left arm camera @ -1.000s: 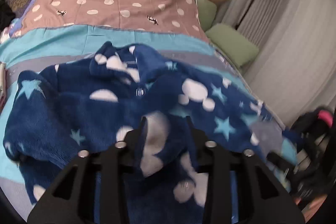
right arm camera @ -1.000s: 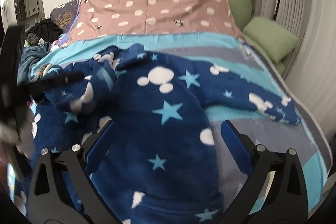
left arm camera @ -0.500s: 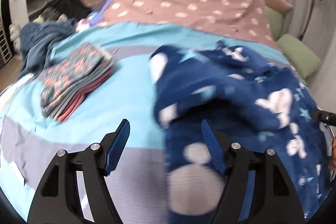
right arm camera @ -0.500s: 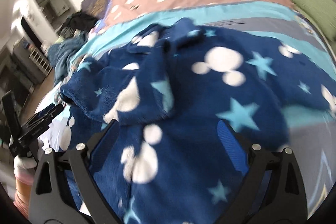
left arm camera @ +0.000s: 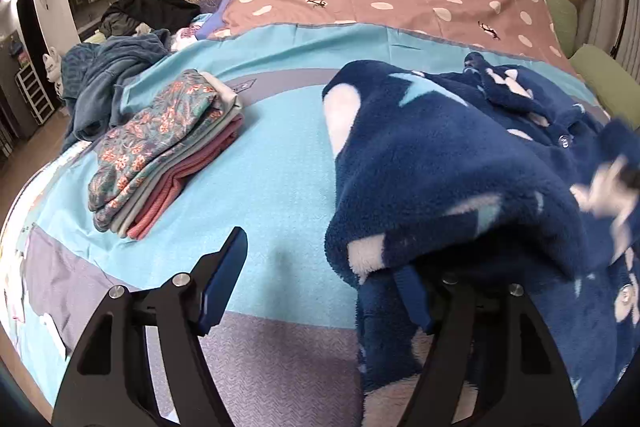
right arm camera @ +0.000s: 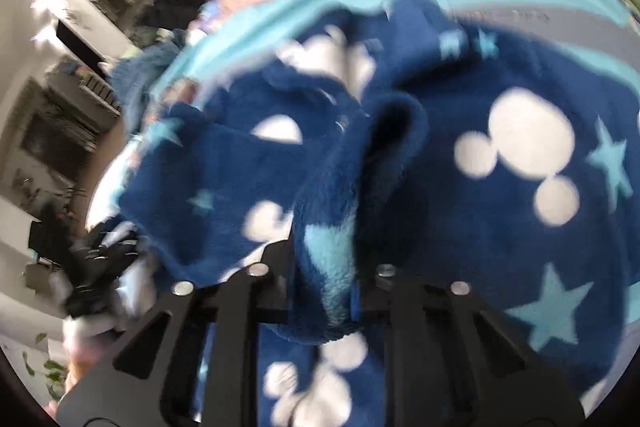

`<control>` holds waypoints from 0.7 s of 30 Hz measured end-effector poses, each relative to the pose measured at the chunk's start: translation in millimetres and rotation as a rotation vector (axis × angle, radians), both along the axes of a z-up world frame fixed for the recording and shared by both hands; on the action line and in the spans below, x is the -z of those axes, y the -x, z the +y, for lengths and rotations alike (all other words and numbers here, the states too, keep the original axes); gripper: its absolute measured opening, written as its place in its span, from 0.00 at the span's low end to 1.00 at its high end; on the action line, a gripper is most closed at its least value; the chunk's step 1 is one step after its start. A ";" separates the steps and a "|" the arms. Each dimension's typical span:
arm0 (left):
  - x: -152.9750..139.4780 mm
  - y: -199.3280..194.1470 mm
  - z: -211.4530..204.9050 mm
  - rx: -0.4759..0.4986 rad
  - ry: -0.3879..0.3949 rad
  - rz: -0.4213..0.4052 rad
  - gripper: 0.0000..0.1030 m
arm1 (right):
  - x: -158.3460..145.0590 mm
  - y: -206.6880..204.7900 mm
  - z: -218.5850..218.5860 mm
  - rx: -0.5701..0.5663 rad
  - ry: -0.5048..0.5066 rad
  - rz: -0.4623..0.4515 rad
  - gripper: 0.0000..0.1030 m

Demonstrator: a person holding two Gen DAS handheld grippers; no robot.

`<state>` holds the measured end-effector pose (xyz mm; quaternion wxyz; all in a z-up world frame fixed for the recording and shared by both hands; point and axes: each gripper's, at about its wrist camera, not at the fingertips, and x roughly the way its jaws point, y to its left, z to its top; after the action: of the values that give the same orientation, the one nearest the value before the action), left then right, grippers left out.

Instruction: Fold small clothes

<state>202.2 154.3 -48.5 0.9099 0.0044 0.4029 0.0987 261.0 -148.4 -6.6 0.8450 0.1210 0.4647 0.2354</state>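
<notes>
A dark blue fleece garment (left arm camera: 460, 163) with white blobs and pale stars lies rumpled on the right half of the bed (left arm camera: 280, 155). My left gripper (left arm camera: 320, 287) stands open at its left edge. The left finger hangs over bare cover, and the fleece hem drapes over the right finger. In the blurred right wrist view the fleece (right arm camera: 500, 211) fills the frame. My right gripper (right arm camera: 324, 287) has its jaws closing on a raised fold of it, and the fold is pinched between the pads. The left gripper (right arm camera: 100, 267) shows there as a dark blur at the left.
A stack of folded clothes (left arm camera: 168, 147) with a floral piece on top lies left of the fleece. Behind it sit a grey-blue heap (left arm camera: 108, 75) and a black garment (left arm camera: 148, 7). Green pillows (left arm camera: 600, 83) line the right side. The bed's edge and floor are at the far left.
My left gripper let go of the fleece, opened and swung left toward the garment's edge. My right gripper moved left over the fleece and went from wide open to closed on a fold.
</notes>
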 end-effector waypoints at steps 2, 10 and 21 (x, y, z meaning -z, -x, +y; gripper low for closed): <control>0.1 2.1 0.0 -0.002 -0.010 -0.007 0.72 | -27.5 10.0 -22.1 0.046 -0.027 -0.074 0.18; 1.7 5.1 -17.3 0.051 -0.090 -0.020 0.74 | 8.5 5.9 -89.8 0.218 0.034 0.066 0.46; 6.3 6.3 -11.9 0.046 -0.045 0.001 0.74 | 46.6 16.0 -88.6 0.114 -0.031 0.171 0.84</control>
<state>195.9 142.4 -54.8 0.9113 0.0340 0.4009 0.0869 245.0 -237.0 -53.2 0.8123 0.1798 0.5238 0.1830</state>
